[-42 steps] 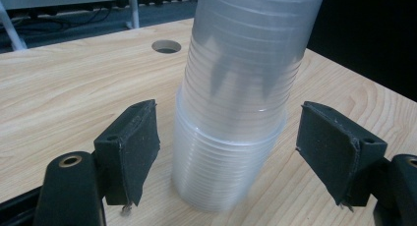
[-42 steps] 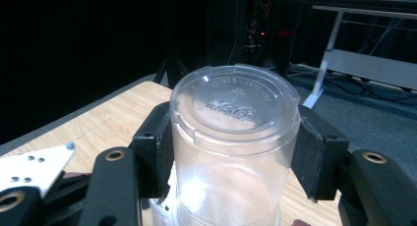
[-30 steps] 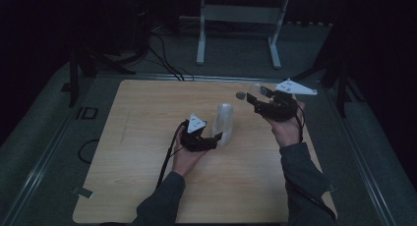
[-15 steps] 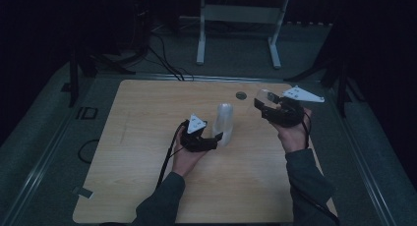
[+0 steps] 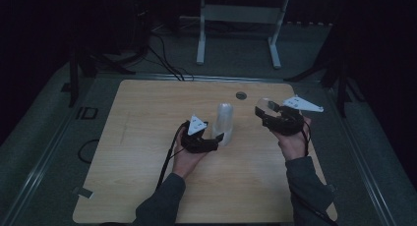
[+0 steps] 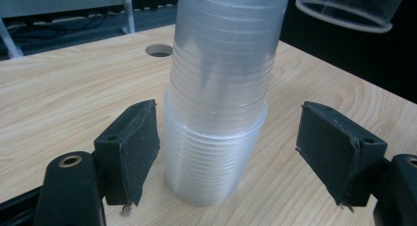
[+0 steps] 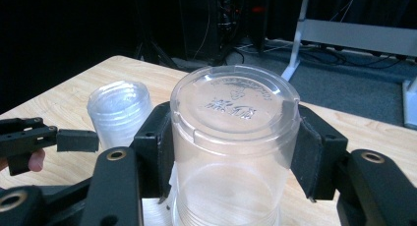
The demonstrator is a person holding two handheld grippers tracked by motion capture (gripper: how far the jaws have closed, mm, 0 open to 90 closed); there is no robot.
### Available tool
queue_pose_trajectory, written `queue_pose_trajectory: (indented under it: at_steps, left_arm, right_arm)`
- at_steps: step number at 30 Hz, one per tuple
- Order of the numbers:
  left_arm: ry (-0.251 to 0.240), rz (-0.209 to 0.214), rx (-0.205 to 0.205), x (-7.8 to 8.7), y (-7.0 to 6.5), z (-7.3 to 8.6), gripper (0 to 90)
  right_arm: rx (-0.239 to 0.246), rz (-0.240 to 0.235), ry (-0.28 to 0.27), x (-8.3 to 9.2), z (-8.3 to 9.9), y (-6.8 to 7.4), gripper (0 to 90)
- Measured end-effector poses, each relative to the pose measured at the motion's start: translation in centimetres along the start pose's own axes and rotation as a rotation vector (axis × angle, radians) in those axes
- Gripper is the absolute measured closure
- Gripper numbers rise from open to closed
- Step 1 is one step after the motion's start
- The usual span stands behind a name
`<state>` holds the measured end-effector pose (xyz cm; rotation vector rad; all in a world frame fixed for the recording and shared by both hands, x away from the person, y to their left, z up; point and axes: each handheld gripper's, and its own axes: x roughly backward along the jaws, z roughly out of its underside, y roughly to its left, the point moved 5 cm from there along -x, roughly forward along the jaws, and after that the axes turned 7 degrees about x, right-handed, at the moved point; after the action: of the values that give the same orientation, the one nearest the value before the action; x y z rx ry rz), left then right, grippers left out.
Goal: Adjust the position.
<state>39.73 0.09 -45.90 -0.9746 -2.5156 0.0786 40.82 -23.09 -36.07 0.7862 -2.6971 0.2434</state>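
A stack of clear plastic cups (image 5: pixel 224 122) stands upside down in the middle of the wooden table (image 5: pixel 147 137). My left gripper (image 5: pixel 221 136) sits around the stack's base (image 6: pixel 221 88). Its left pad (image 6: pixel 130 155) is right at the stack and its right pad (image 6: pixel 334 155) stands clear of it, so it is open. To the right, my right gripper (image 5: pixel 263 110) is held above the table. It is shut on a single clear cup (image 7: pixel 236 132), bottom up, with a pad pressed on each side. Its jaws have just been closing a little on that cup.
A round hole (image 5: pixel 241 95) lies in the table behind the stack. Beyond the far edge a metal stand (image 5: pixel 241 19) and cables (image 5: pixel 162 59) rest on the dark floor. The stack (image 7: pixel 120 110) is to the left in the right gripper view.
My right hand has come down and nearer with the cup, uncovering the hole in the table. The left hand and the stack have stayed put.
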Motion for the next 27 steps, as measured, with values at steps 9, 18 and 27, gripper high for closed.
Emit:
queue_pose_trajectory:
  at_steps: [9, 18, 27]
  left_arm:
    - [0.004, 0.002, -0.016, 0.3, -0.2, 0.1, 23.6]
    - [0.002, 0.004, -0.026, 0.4, -0.5, 0.3, 23.6]
    - [0.001, -0.001, -0.043, 0.5, -0.7, 0.5, 23.5]
  right_arm:
    - [-0.004, -0.003, 0.031, -0.3, 2.0, 0.6, 41.3]
    - [-0.028, -0.003, 0.029, 0.1, 3.3, 0.9, 41.3]
    - [-0.114, -0.013, 0.026, 0.1, 5.4, 0.6, 41.5]
